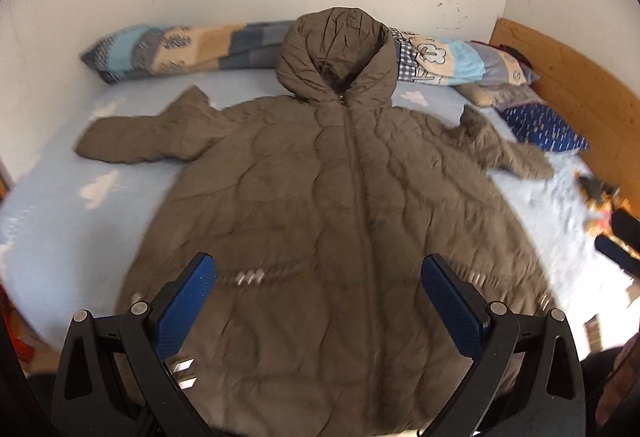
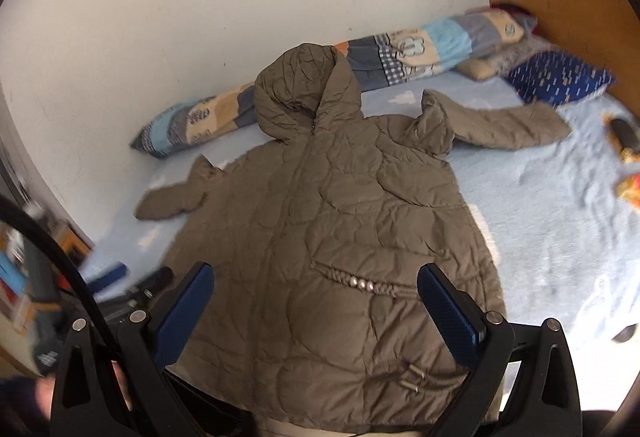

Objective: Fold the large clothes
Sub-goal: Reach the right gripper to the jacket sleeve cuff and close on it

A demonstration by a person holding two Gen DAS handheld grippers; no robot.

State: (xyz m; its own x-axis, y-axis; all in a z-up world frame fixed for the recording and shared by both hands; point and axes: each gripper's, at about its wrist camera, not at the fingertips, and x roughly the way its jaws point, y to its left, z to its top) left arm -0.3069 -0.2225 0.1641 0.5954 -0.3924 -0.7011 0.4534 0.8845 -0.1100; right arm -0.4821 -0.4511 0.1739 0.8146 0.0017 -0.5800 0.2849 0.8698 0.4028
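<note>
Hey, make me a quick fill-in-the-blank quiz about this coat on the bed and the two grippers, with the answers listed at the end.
1. The brown coat lies spread flat with its zipper ____.
2. Both the left gripper and the right gripper have their jaws ____.
3. The hood points toward the long patchwork ____ against the wall.
4. The bed sheet is light ____.

Missing words: closed; open; pillow; blue
</note>
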